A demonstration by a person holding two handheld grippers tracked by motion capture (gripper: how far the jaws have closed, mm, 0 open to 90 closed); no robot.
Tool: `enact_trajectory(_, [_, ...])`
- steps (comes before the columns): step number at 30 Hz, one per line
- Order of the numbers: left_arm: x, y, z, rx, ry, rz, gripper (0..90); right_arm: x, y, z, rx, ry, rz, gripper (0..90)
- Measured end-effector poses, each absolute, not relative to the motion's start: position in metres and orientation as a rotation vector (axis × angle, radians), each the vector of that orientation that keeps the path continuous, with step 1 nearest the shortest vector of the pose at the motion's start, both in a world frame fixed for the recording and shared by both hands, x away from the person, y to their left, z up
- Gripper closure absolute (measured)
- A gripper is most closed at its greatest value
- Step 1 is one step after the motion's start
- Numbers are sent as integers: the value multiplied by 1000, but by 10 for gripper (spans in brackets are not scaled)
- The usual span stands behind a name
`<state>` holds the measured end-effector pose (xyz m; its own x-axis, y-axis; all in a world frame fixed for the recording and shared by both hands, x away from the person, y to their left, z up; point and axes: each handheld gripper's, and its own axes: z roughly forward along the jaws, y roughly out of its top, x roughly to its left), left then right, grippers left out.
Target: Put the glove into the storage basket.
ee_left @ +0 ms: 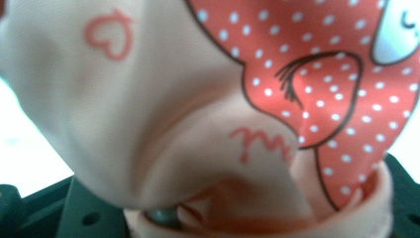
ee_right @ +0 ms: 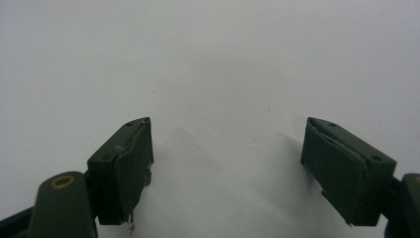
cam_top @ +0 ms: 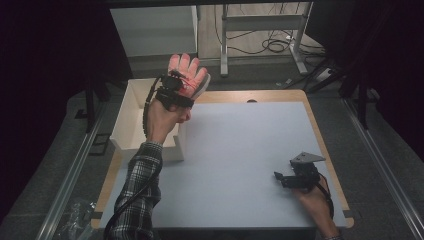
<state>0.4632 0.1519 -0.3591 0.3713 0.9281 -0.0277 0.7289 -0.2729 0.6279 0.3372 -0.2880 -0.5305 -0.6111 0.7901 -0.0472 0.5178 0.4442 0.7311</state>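
The desk (cam_top: 240, 150) carries a white box (cam_top: 131, 117) at its left edge. Above the box, the left tongs (cam_top: 176, 90) are clamped on a pink glove (cam_top: 187, 72), fingers upward. The right tongs (cam_top: 287, 179) rest gaping, empty, well apart.

**Glove masks the left jaws**

In the left gripper view the pink glove (ee_left: 148, 114) sits so close that it blurs, runs past the top and side edges, and covers the jaws. From above, the left gripper (cam_top: 176, 90) overlaps the glove's cuff. The white box's (cam_top: 131, 117) inside is partly behind the forearm.
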Motion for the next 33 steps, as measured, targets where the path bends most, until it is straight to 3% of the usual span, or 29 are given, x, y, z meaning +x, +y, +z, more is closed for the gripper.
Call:
enact_trajectory(11, [465, 192, -365, 2011, 1562, 494, 370, 337, -288, -531, 1108, 2319, 976, 204])
enact_trajectory(20, [466, 223, -399, 1965, 1677, 465, 364, 337, -288, -531, 1106, 2317, 975, 204])
enact_trajectory(33, [483, 216, -452, 2024, 1732, 367, 350, 337, -288, -531, 1106, 2317, 975, 204])
